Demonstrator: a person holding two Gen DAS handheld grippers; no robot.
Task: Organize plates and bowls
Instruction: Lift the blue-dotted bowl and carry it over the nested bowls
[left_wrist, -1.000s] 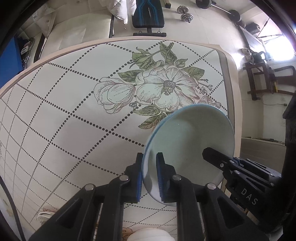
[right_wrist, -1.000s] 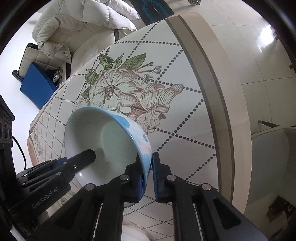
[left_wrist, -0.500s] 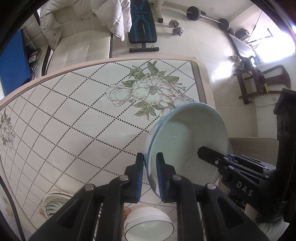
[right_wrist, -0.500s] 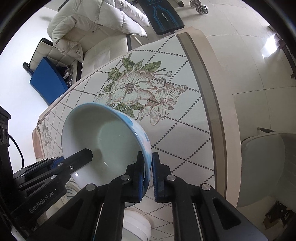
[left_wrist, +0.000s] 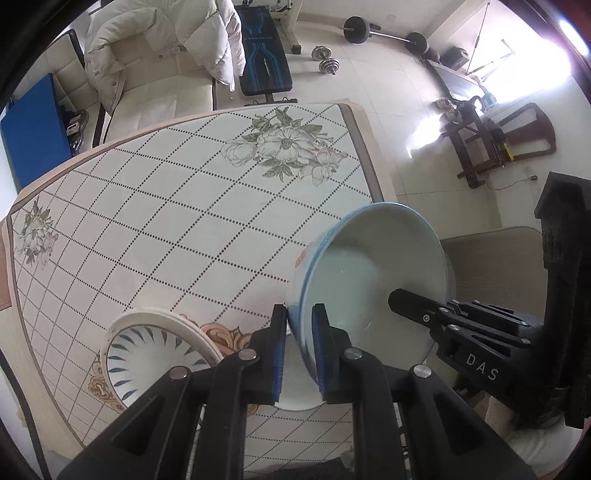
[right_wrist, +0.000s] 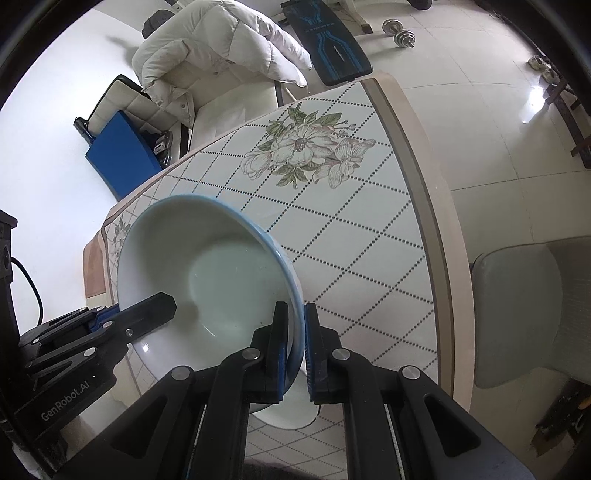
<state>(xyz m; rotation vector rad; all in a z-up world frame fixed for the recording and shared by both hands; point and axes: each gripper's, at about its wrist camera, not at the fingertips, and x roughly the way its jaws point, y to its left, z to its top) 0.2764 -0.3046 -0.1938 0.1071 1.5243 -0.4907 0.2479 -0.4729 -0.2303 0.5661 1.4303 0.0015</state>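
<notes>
**One bowl held on two sides above the table**

The table (left_wrist: 155, 229) is spread with a cloth of dotted diamonds and printed flowers, and most of it is left bare — presumably so that crockery can be gathered in one place. Near its close edge a blue-patterned dish (left_wrist: 147, 358) is seen resting inside a white plate (left_wrist: 166, 319), which suggests a stack is being built there. A further white dish (right_wrist: 284, 413) is glimpsed just beneath the grippers, largely hidden.

The bowl (left_wrist: 369, 288) is carried in the air over the near right part of the table, tilted so that its hollow faces the cameras. It is gripped at opposite points of the rim, probably so that it cannot swing or slip. The left gripper (left_wrist: 299, 350) is clamped almost fully closed on one side of the rim; the right gripper (right_wrist: 294, 350) is pinched likewise on the other side.

The bowl is seen as pale and glossy inside, with a blue rim — and blue and reddish marks on its outer wall.
</notes>
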